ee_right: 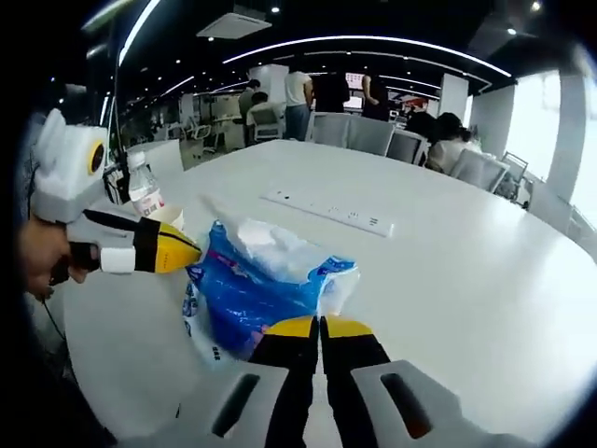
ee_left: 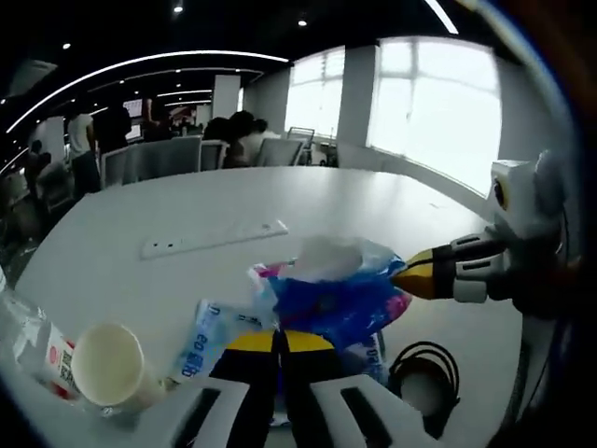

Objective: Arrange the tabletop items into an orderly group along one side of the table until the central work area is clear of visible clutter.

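Observation:
A crumpled blue plastic bag (ee_left: 340, 299) with white stuff showing at its top lies on the white table (ee_left: 187, 201). In the left gripper view my left gripper (ee_left: 280, 342) is shut on the bag's near edge. My right gripper (ee_left: 417, 276) comes in from the right, its yellow tips pinched on the bag's right side. The right gripper view has the same bag (ee_right: 256, 285) with my right gripper (ee_right: 320, 329) shut on its near edge. My left gripper (ee_right: 177, 252), held by a hand, is shut on the bag's left side.
A paper cup (ee_left: 107, 364) and a water bottle (ee_left: 33, 341) lie at the near left; the bottle (ee_right: 145, 191) also stands behind the left gripper. A white-and-blue packet (ee_left: 201, 341) sits beside the bag. A white power strip (ee_left: 215, 238) lies mid-table. A black cable coil (ee_left: 424, 373) is near right. Chairs and people are beyond.

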Demonstrator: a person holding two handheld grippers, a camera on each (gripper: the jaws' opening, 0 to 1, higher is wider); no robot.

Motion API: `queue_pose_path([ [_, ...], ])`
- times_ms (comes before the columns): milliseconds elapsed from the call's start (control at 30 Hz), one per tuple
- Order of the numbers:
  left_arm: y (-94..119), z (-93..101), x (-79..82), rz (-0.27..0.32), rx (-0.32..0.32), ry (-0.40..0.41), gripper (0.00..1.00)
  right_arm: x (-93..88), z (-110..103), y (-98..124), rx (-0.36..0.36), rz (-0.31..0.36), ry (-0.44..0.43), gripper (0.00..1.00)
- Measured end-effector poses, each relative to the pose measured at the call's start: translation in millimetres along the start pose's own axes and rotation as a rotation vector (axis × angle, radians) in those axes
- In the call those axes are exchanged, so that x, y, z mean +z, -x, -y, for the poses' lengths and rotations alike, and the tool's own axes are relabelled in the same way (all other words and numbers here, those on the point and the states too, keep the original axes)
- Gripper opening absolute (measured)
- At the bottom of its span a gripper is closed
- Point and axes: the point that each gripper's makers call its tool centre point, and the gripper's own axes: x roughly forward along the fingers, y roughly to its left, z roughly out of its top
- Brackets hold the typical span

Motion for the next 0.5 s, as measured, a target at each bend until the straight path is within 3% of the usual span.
queue_pose_path([
  [500, -22.7, 64.1, 15.4, 0.016, -0.095, -0.076, 0.00, -18.0, 61.0, 23.0, -0.085, -0.009, -0.002, 0.00],
])
